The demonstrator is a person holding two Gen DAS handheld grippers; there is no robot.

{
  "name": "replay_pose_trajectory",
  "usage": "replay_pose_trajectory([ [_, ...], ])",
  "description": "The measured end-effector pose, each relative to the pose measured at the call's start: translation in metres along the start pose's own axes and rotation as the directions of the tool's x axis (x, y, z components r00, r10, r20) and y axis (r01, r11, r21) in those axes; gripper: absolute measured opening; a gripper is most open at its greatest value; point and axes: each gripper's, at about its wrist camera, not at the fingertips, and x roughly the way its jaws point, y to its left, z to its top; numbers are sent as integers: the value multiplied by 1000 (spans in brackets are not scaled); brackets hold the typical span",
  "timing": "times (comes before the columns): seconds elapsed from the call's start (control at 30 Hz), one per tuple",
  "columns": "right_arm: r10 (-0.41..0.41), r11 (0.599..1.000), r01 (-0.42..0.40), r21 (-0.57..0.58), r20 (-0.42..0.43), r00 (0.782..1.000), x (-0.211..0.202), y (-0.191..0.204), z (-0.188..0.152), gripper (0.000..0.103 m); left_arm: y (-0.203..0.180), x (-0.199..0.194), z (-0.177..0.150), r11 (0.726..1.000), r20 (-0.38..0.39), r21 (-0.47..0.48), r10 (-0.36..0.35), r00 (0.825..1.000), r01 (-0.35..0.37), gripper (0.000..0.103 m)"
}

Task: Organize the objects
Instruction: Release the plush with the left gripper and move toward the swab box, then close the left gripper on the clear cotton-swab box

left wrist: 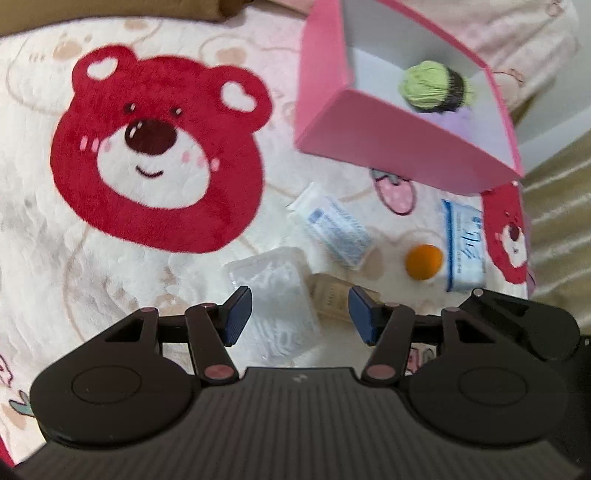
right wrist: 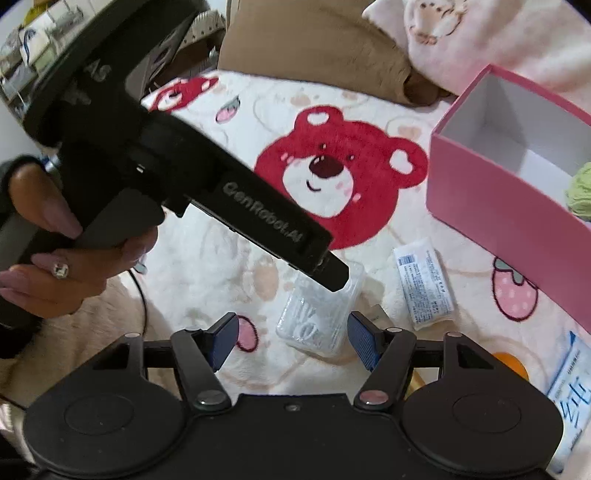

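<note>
A clear plastic box [left wrist: 275, 302] lies on the bear-print blanket, also in the right wrist view [right wrist: 321, 314]. My left gripper [left wrist: 299, 314] is open just above it, jaws wide; its body crosses the right wrist view [right wrist: 221, 199]. My right gripper [right wrist: 291, 341] is open and empty, close to the same box. A pink box [left wrist: 384, 147] holds a green yarn ball [left wrist: 432, 86] and shows in the right wrist view [right wrist: 509, 214]. Nearby lie a white packet [left wrist: 332, 225], a small bottle [left wrist: 332, 299], an orange ball [left wrist: 424, 262] and a blue-and-white pack [left wrist: 463, 247].
The blanket [left wrist: 110, 277] with a big red bear face [left wrist: 159, 155] covers the surface. A brown cushion [right wrist: 317, 48] and a pink pillow [right wrist: 480, 33] lie behind. The blanket's edge [left wrist: 532, 236] runs along the right.
</note>
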Motion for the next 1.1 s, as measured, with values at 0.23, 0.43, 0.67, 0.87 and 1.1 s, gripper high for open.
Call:
replay_pose_trajectory([
  [0.23, -80, 992, 77, -101, -20, 997, 38, 3, 10, 75, 23, 25, -5, 999, -1, -48, 10, 1000, -10, 53],
  [0.43, -102, 983, 92, -162, -58, 993, 63, 4, 11, 78, 32, 41, -8, 998, 2, -67, -11, 1000, 11, 41],
  [0.67, -130, 963, 104, -249, -89, 988, 85, 13, 5, 86, 32, 46, -6, 997, 20, -78, -2, 1000, 3, 38],
  [0.87, -151, 953, 137, -270, -32, 988, 86, 13, 3, 81, 41, 42, -4, 991, 51, -128, -33, 998, 39, 38],
  [1.1, -156, 972, 161, -168, 47, 987, 87, -4, 18, 80, 38, 32, 9, 995, 168, -87, -24, 986, 39, 38],
])
